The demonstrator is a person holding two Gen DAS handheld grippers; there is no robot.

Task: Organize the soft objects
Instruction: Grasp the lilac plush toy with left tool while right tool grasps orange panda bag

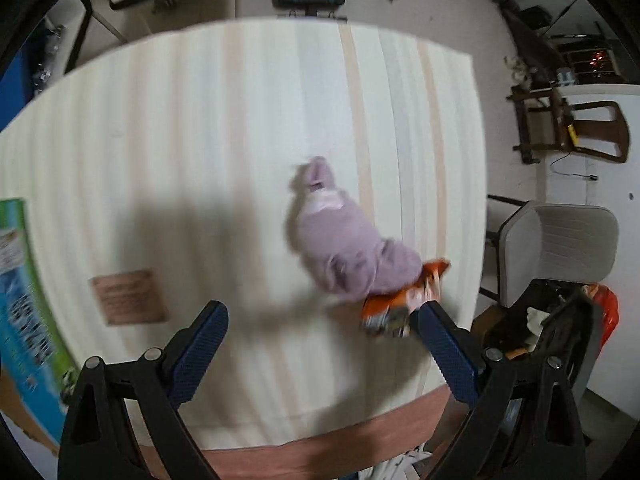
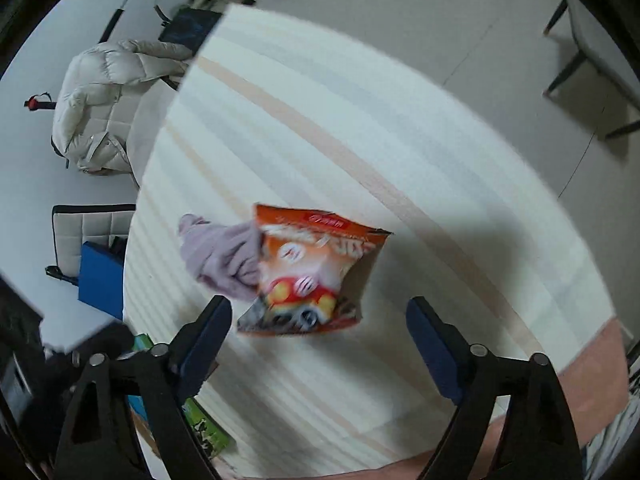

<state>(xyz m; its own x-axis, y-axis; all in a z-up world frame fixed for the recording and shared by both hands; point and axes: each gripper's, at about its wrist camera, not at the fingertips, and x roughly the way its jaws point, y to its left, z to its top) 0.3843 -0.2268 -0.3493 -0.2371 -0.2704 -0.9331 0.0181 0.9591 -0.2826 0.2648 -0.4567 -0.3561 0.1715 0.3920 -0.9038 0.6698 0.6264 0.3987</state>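
A lilac soft garment (image 1: 348,244) lies bunched on the striped cloth-covered table (image 1: 200,140). An orange snack bag (image 1: 400,304) lies against its near end, right by the right fingertip of my open, empty left gripper (image 1: 320,316). In the right wrist view the same orange bag (image 2: 316,272) lies flat with the lilac garment (image 2: 220,256) to its left. My right gripper (image 2: 320,316) is open and empty, hovering just short of the bag, which sits between and beyond the fingertips.
A small brown card (image 1: 128,296) lies on the table left of the left gripper. A green-and-blue box (image 1: 24,300) sits at the table's left edge. Chairs (image 1: 560,252) and a cluttered bin stand beyond the right edge. A puffy white jacket (image 2: 108,100) hangs on a chair.
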